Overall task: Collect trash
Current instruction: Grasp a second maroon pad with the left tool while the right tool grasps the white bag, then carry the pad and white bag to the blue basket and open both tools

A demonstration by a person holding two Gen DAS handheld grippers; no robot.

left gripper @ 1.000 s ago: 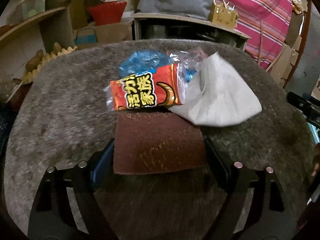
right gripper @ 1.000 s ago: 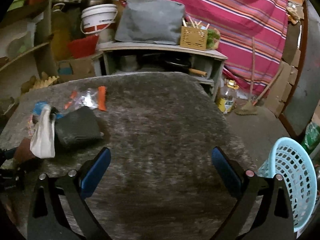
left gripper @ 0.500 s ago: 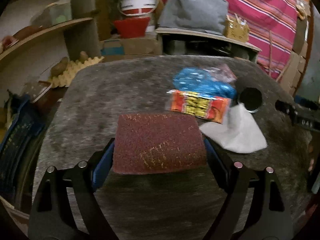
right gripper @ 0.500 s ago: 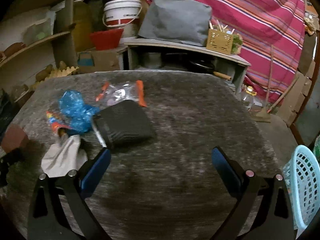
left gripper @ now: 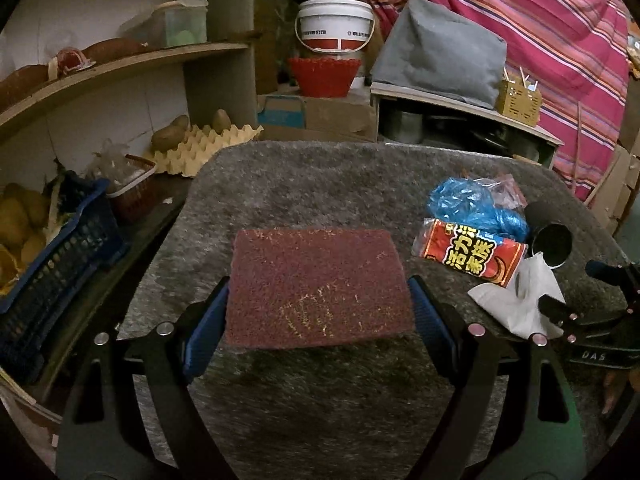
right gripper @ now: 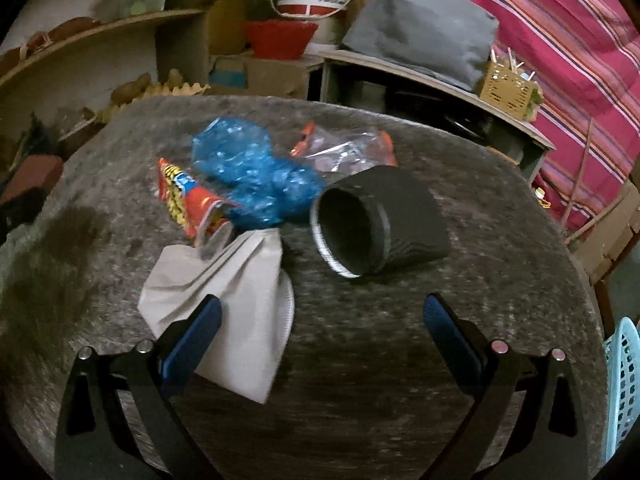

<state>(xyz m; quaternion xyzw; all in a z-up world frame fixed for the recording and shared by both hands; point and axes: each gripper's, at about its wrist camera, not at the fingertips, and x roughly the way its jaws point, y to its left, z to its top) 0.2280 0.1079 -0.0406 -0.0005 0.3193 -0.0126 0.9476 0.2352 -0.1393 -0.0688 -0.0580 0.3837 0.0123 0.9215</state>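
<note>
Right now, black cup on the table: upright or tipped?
Tipped. The black cup lies on its side on the grey table, its open mouth facing the right wrist camera, beside the white napkin. Inside looks dark; contents cannot tell.

Reddish-brown scouring pad (left gripper: 318,284), flat and level, clamped by its side edges above the grey mat. Crumpled blue plastic bag (right gripper: 256,172) beside a red snack wrapper (right gripper: 192,200) with yellow lettering. Clear wrapper with orange ends (right gripper: 346,150) just behind. White paper bag (right gripper: 236,300) lying flat, creased. Black cup (right gripper: 376,222) on its side, mouth facing forward.
</note>
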